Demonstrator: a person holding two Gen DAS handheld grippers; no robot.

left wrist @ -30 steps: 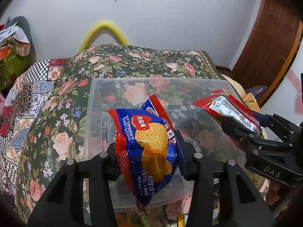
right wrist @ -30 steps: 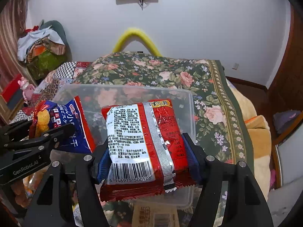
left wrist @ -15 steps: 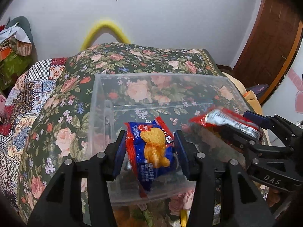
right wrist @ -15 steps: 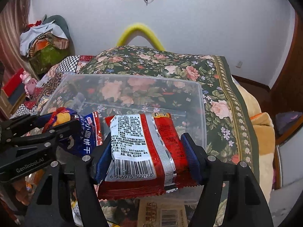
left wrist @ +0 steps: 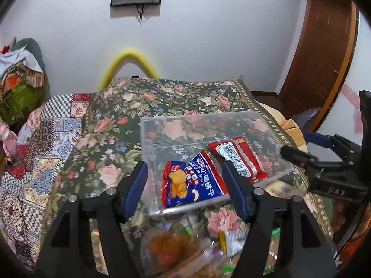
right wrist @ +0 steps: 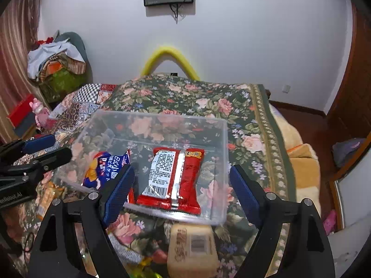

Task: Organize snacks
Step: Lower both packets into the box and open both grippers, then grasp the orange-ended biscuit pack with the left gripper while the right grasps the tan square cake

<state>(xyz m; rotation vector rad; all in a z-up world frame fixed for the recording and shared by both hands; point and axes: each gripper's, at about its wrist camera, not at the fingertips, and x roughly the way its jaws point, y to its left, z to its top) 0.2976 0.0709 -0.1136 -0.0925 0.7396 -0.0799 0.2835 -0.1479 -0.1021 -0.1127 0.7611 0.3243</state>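
Observation:
A clear plastic box (left wrist: 148, 129) (right wrist: 222, 139) stands on the floral bedspread. A blue biscuit packet (left wrist: 192, 183) (right wrist: 104, 169) lies in its left part. A red snack packet (left wrist: 236, 157) (right wrist: 174, 176) lies in its right part. My left gripper (left wrist: 185, 190) is open and empty, above the box's near edge, over the blue packet. My right gripper (right wrist: 180, 192) is open and empty, above the near edge, over the red packet. The right gripper shows at the right of the left wrist view (left wrist: 324, 162).
Several loose snack packets lie on the bedspread in front of the box, among them a beige packet (right wrist: 192, 247) and an orange one (left wrist: 167, 245). A yellow foam arch (right wrist: 169, 58) stands at the bed's far end. A pile of clothes (right wrist: 55, 62) sits far left.
Both grippers opened and let their packets drop into the box, then pulled back and up. The blue packet now lies in the left part, the red one in the right.

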